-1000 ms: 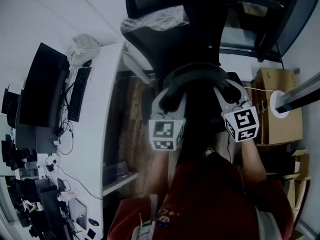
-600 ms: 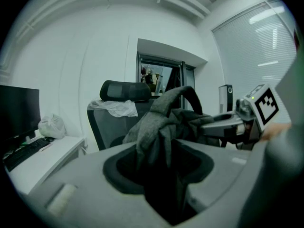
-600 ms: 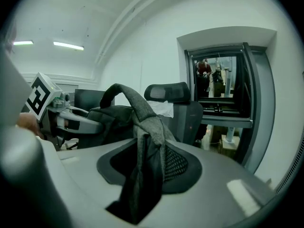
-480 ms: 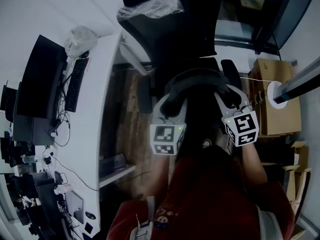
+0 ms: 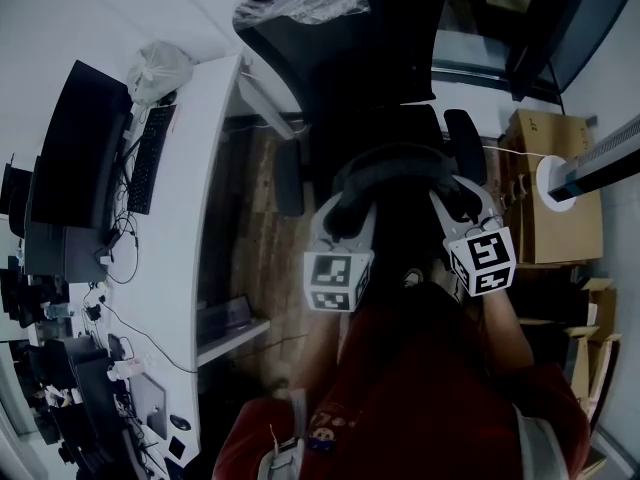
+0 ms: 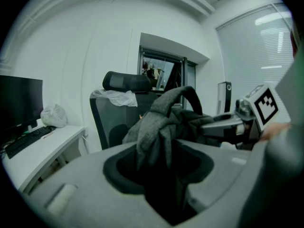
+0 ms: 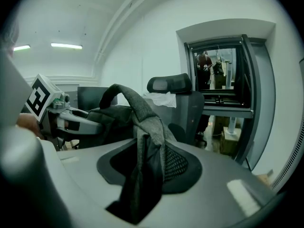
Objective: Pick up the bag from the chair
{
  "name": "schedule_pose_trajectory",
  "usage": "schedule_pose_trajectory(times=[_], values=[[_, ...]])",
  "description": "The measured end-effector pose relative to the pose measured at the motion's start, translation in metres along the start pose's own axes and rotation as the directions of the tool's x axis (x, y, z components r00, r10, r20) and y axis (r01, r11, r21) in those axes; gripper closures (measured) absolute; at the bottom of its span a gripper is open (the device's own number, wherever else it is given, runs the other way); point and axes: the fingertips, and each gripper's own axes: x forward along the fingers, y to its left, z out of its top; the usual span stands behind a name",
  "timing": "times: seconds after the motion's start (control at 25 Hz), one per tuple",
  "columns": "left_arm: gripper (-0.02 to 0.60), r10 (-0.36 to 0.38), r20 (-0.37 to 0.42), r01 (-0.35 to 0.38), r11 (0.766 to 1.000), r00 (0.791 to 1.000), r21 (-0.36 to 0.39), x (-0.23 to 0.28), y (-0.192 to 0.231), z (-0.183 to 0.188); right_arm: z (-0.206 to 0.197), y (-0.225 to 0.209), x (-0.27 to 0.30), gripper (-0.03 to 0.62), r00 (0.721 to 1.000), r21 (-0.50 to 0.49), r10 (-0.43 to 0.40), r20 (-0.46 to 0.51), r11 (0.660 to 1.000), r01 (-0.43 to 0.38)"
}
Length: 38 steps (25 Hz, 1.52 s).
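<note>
A dark grey bag (image 5: 392, 166) hangs between my two grippers, in front of the black office chair (image 5: 345, 63). In the head view my left gripper (image 5: 347, 208) holds the bag's left side and my right gripper (image 5: 452, 196) its right side. In the left gripper view, grey fabric of the bag (image 6: 159, 122) is bunched and pinched between the jaws of the left gripper (image 6: 159, 167). In the right gripper view, a grey strap of the bag (image 7: 142, 118) runs down into the shut jaws of the right gripper (image 7: 142, 175). The chair's seat is mostly hidden under the bag.
A white desk (image 5: 200, 168) runs along the left with a monitor (image 5: 75, 148), a keyboard (image 5: 150, 158) and a plastic sack (image 5: 160, 68). Cardboard boxes (image 5: 545, 193) stand at the right. The chair's armrests (image 5: 288, 183) flank the bag. A dark doorway (image 7: 221, 75) lies behind the chair.
Both grippers, with the bag between them, have come down and toward the person, away from the chair's backrest. The chair's armrests now show beside the bag.
</note>
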Motion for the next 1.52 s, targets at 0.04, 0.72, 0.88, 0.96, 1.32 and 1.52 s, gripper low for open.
schedule_pose_trajectory(times=[0.04,0.72,0.88,0.96,1.32,1.52], values=[[0.41,0.001,-0.001,-0.001,1.0,1.0,0.0,0.0,0.001,-0.001,0.0,0.0,0.0,0.464,1.0,0.001,0.001,0.0,1.0,-0.001],[0.41,-0.003,0.005,0.002,1.0,1.0,0.011,0.006,0.004,0.004,0.002,-0.003,0.007,0.463,1.0,0.009,-0.002,0.015,1.0,0.002],[0.41,0.0,0.008,-0.001,1.0,1.0,0.017,0.007,0.007,0.006,0.004,-0.004,0.009,0.462,1.0,0.009,0.001,0.018,1.0,-0.001],[0.41,-0.001,0.008,0.001,1.0,1.0,0.019,0.008,0.007,0.006,0.005,-0.005,0.009,0.462,1.0,0.007,0.002,0.021,1.0,-0.002],[0.411,0.001,0.007,-0.001,1.0,1.0,0.017,0.015,0.006,0.01,0.008,-0.013,0.013,0.462,1.0,0.002,0.0,0.022,1.0,0.0],[0.411,-0.002,0.002,0.002,1.0,1.0,0.017,0.019,0.006,0.013,0.009,-0.016,0.015,0.461,1.0,0.003,-0.001,0.022,1.0,0.001]])
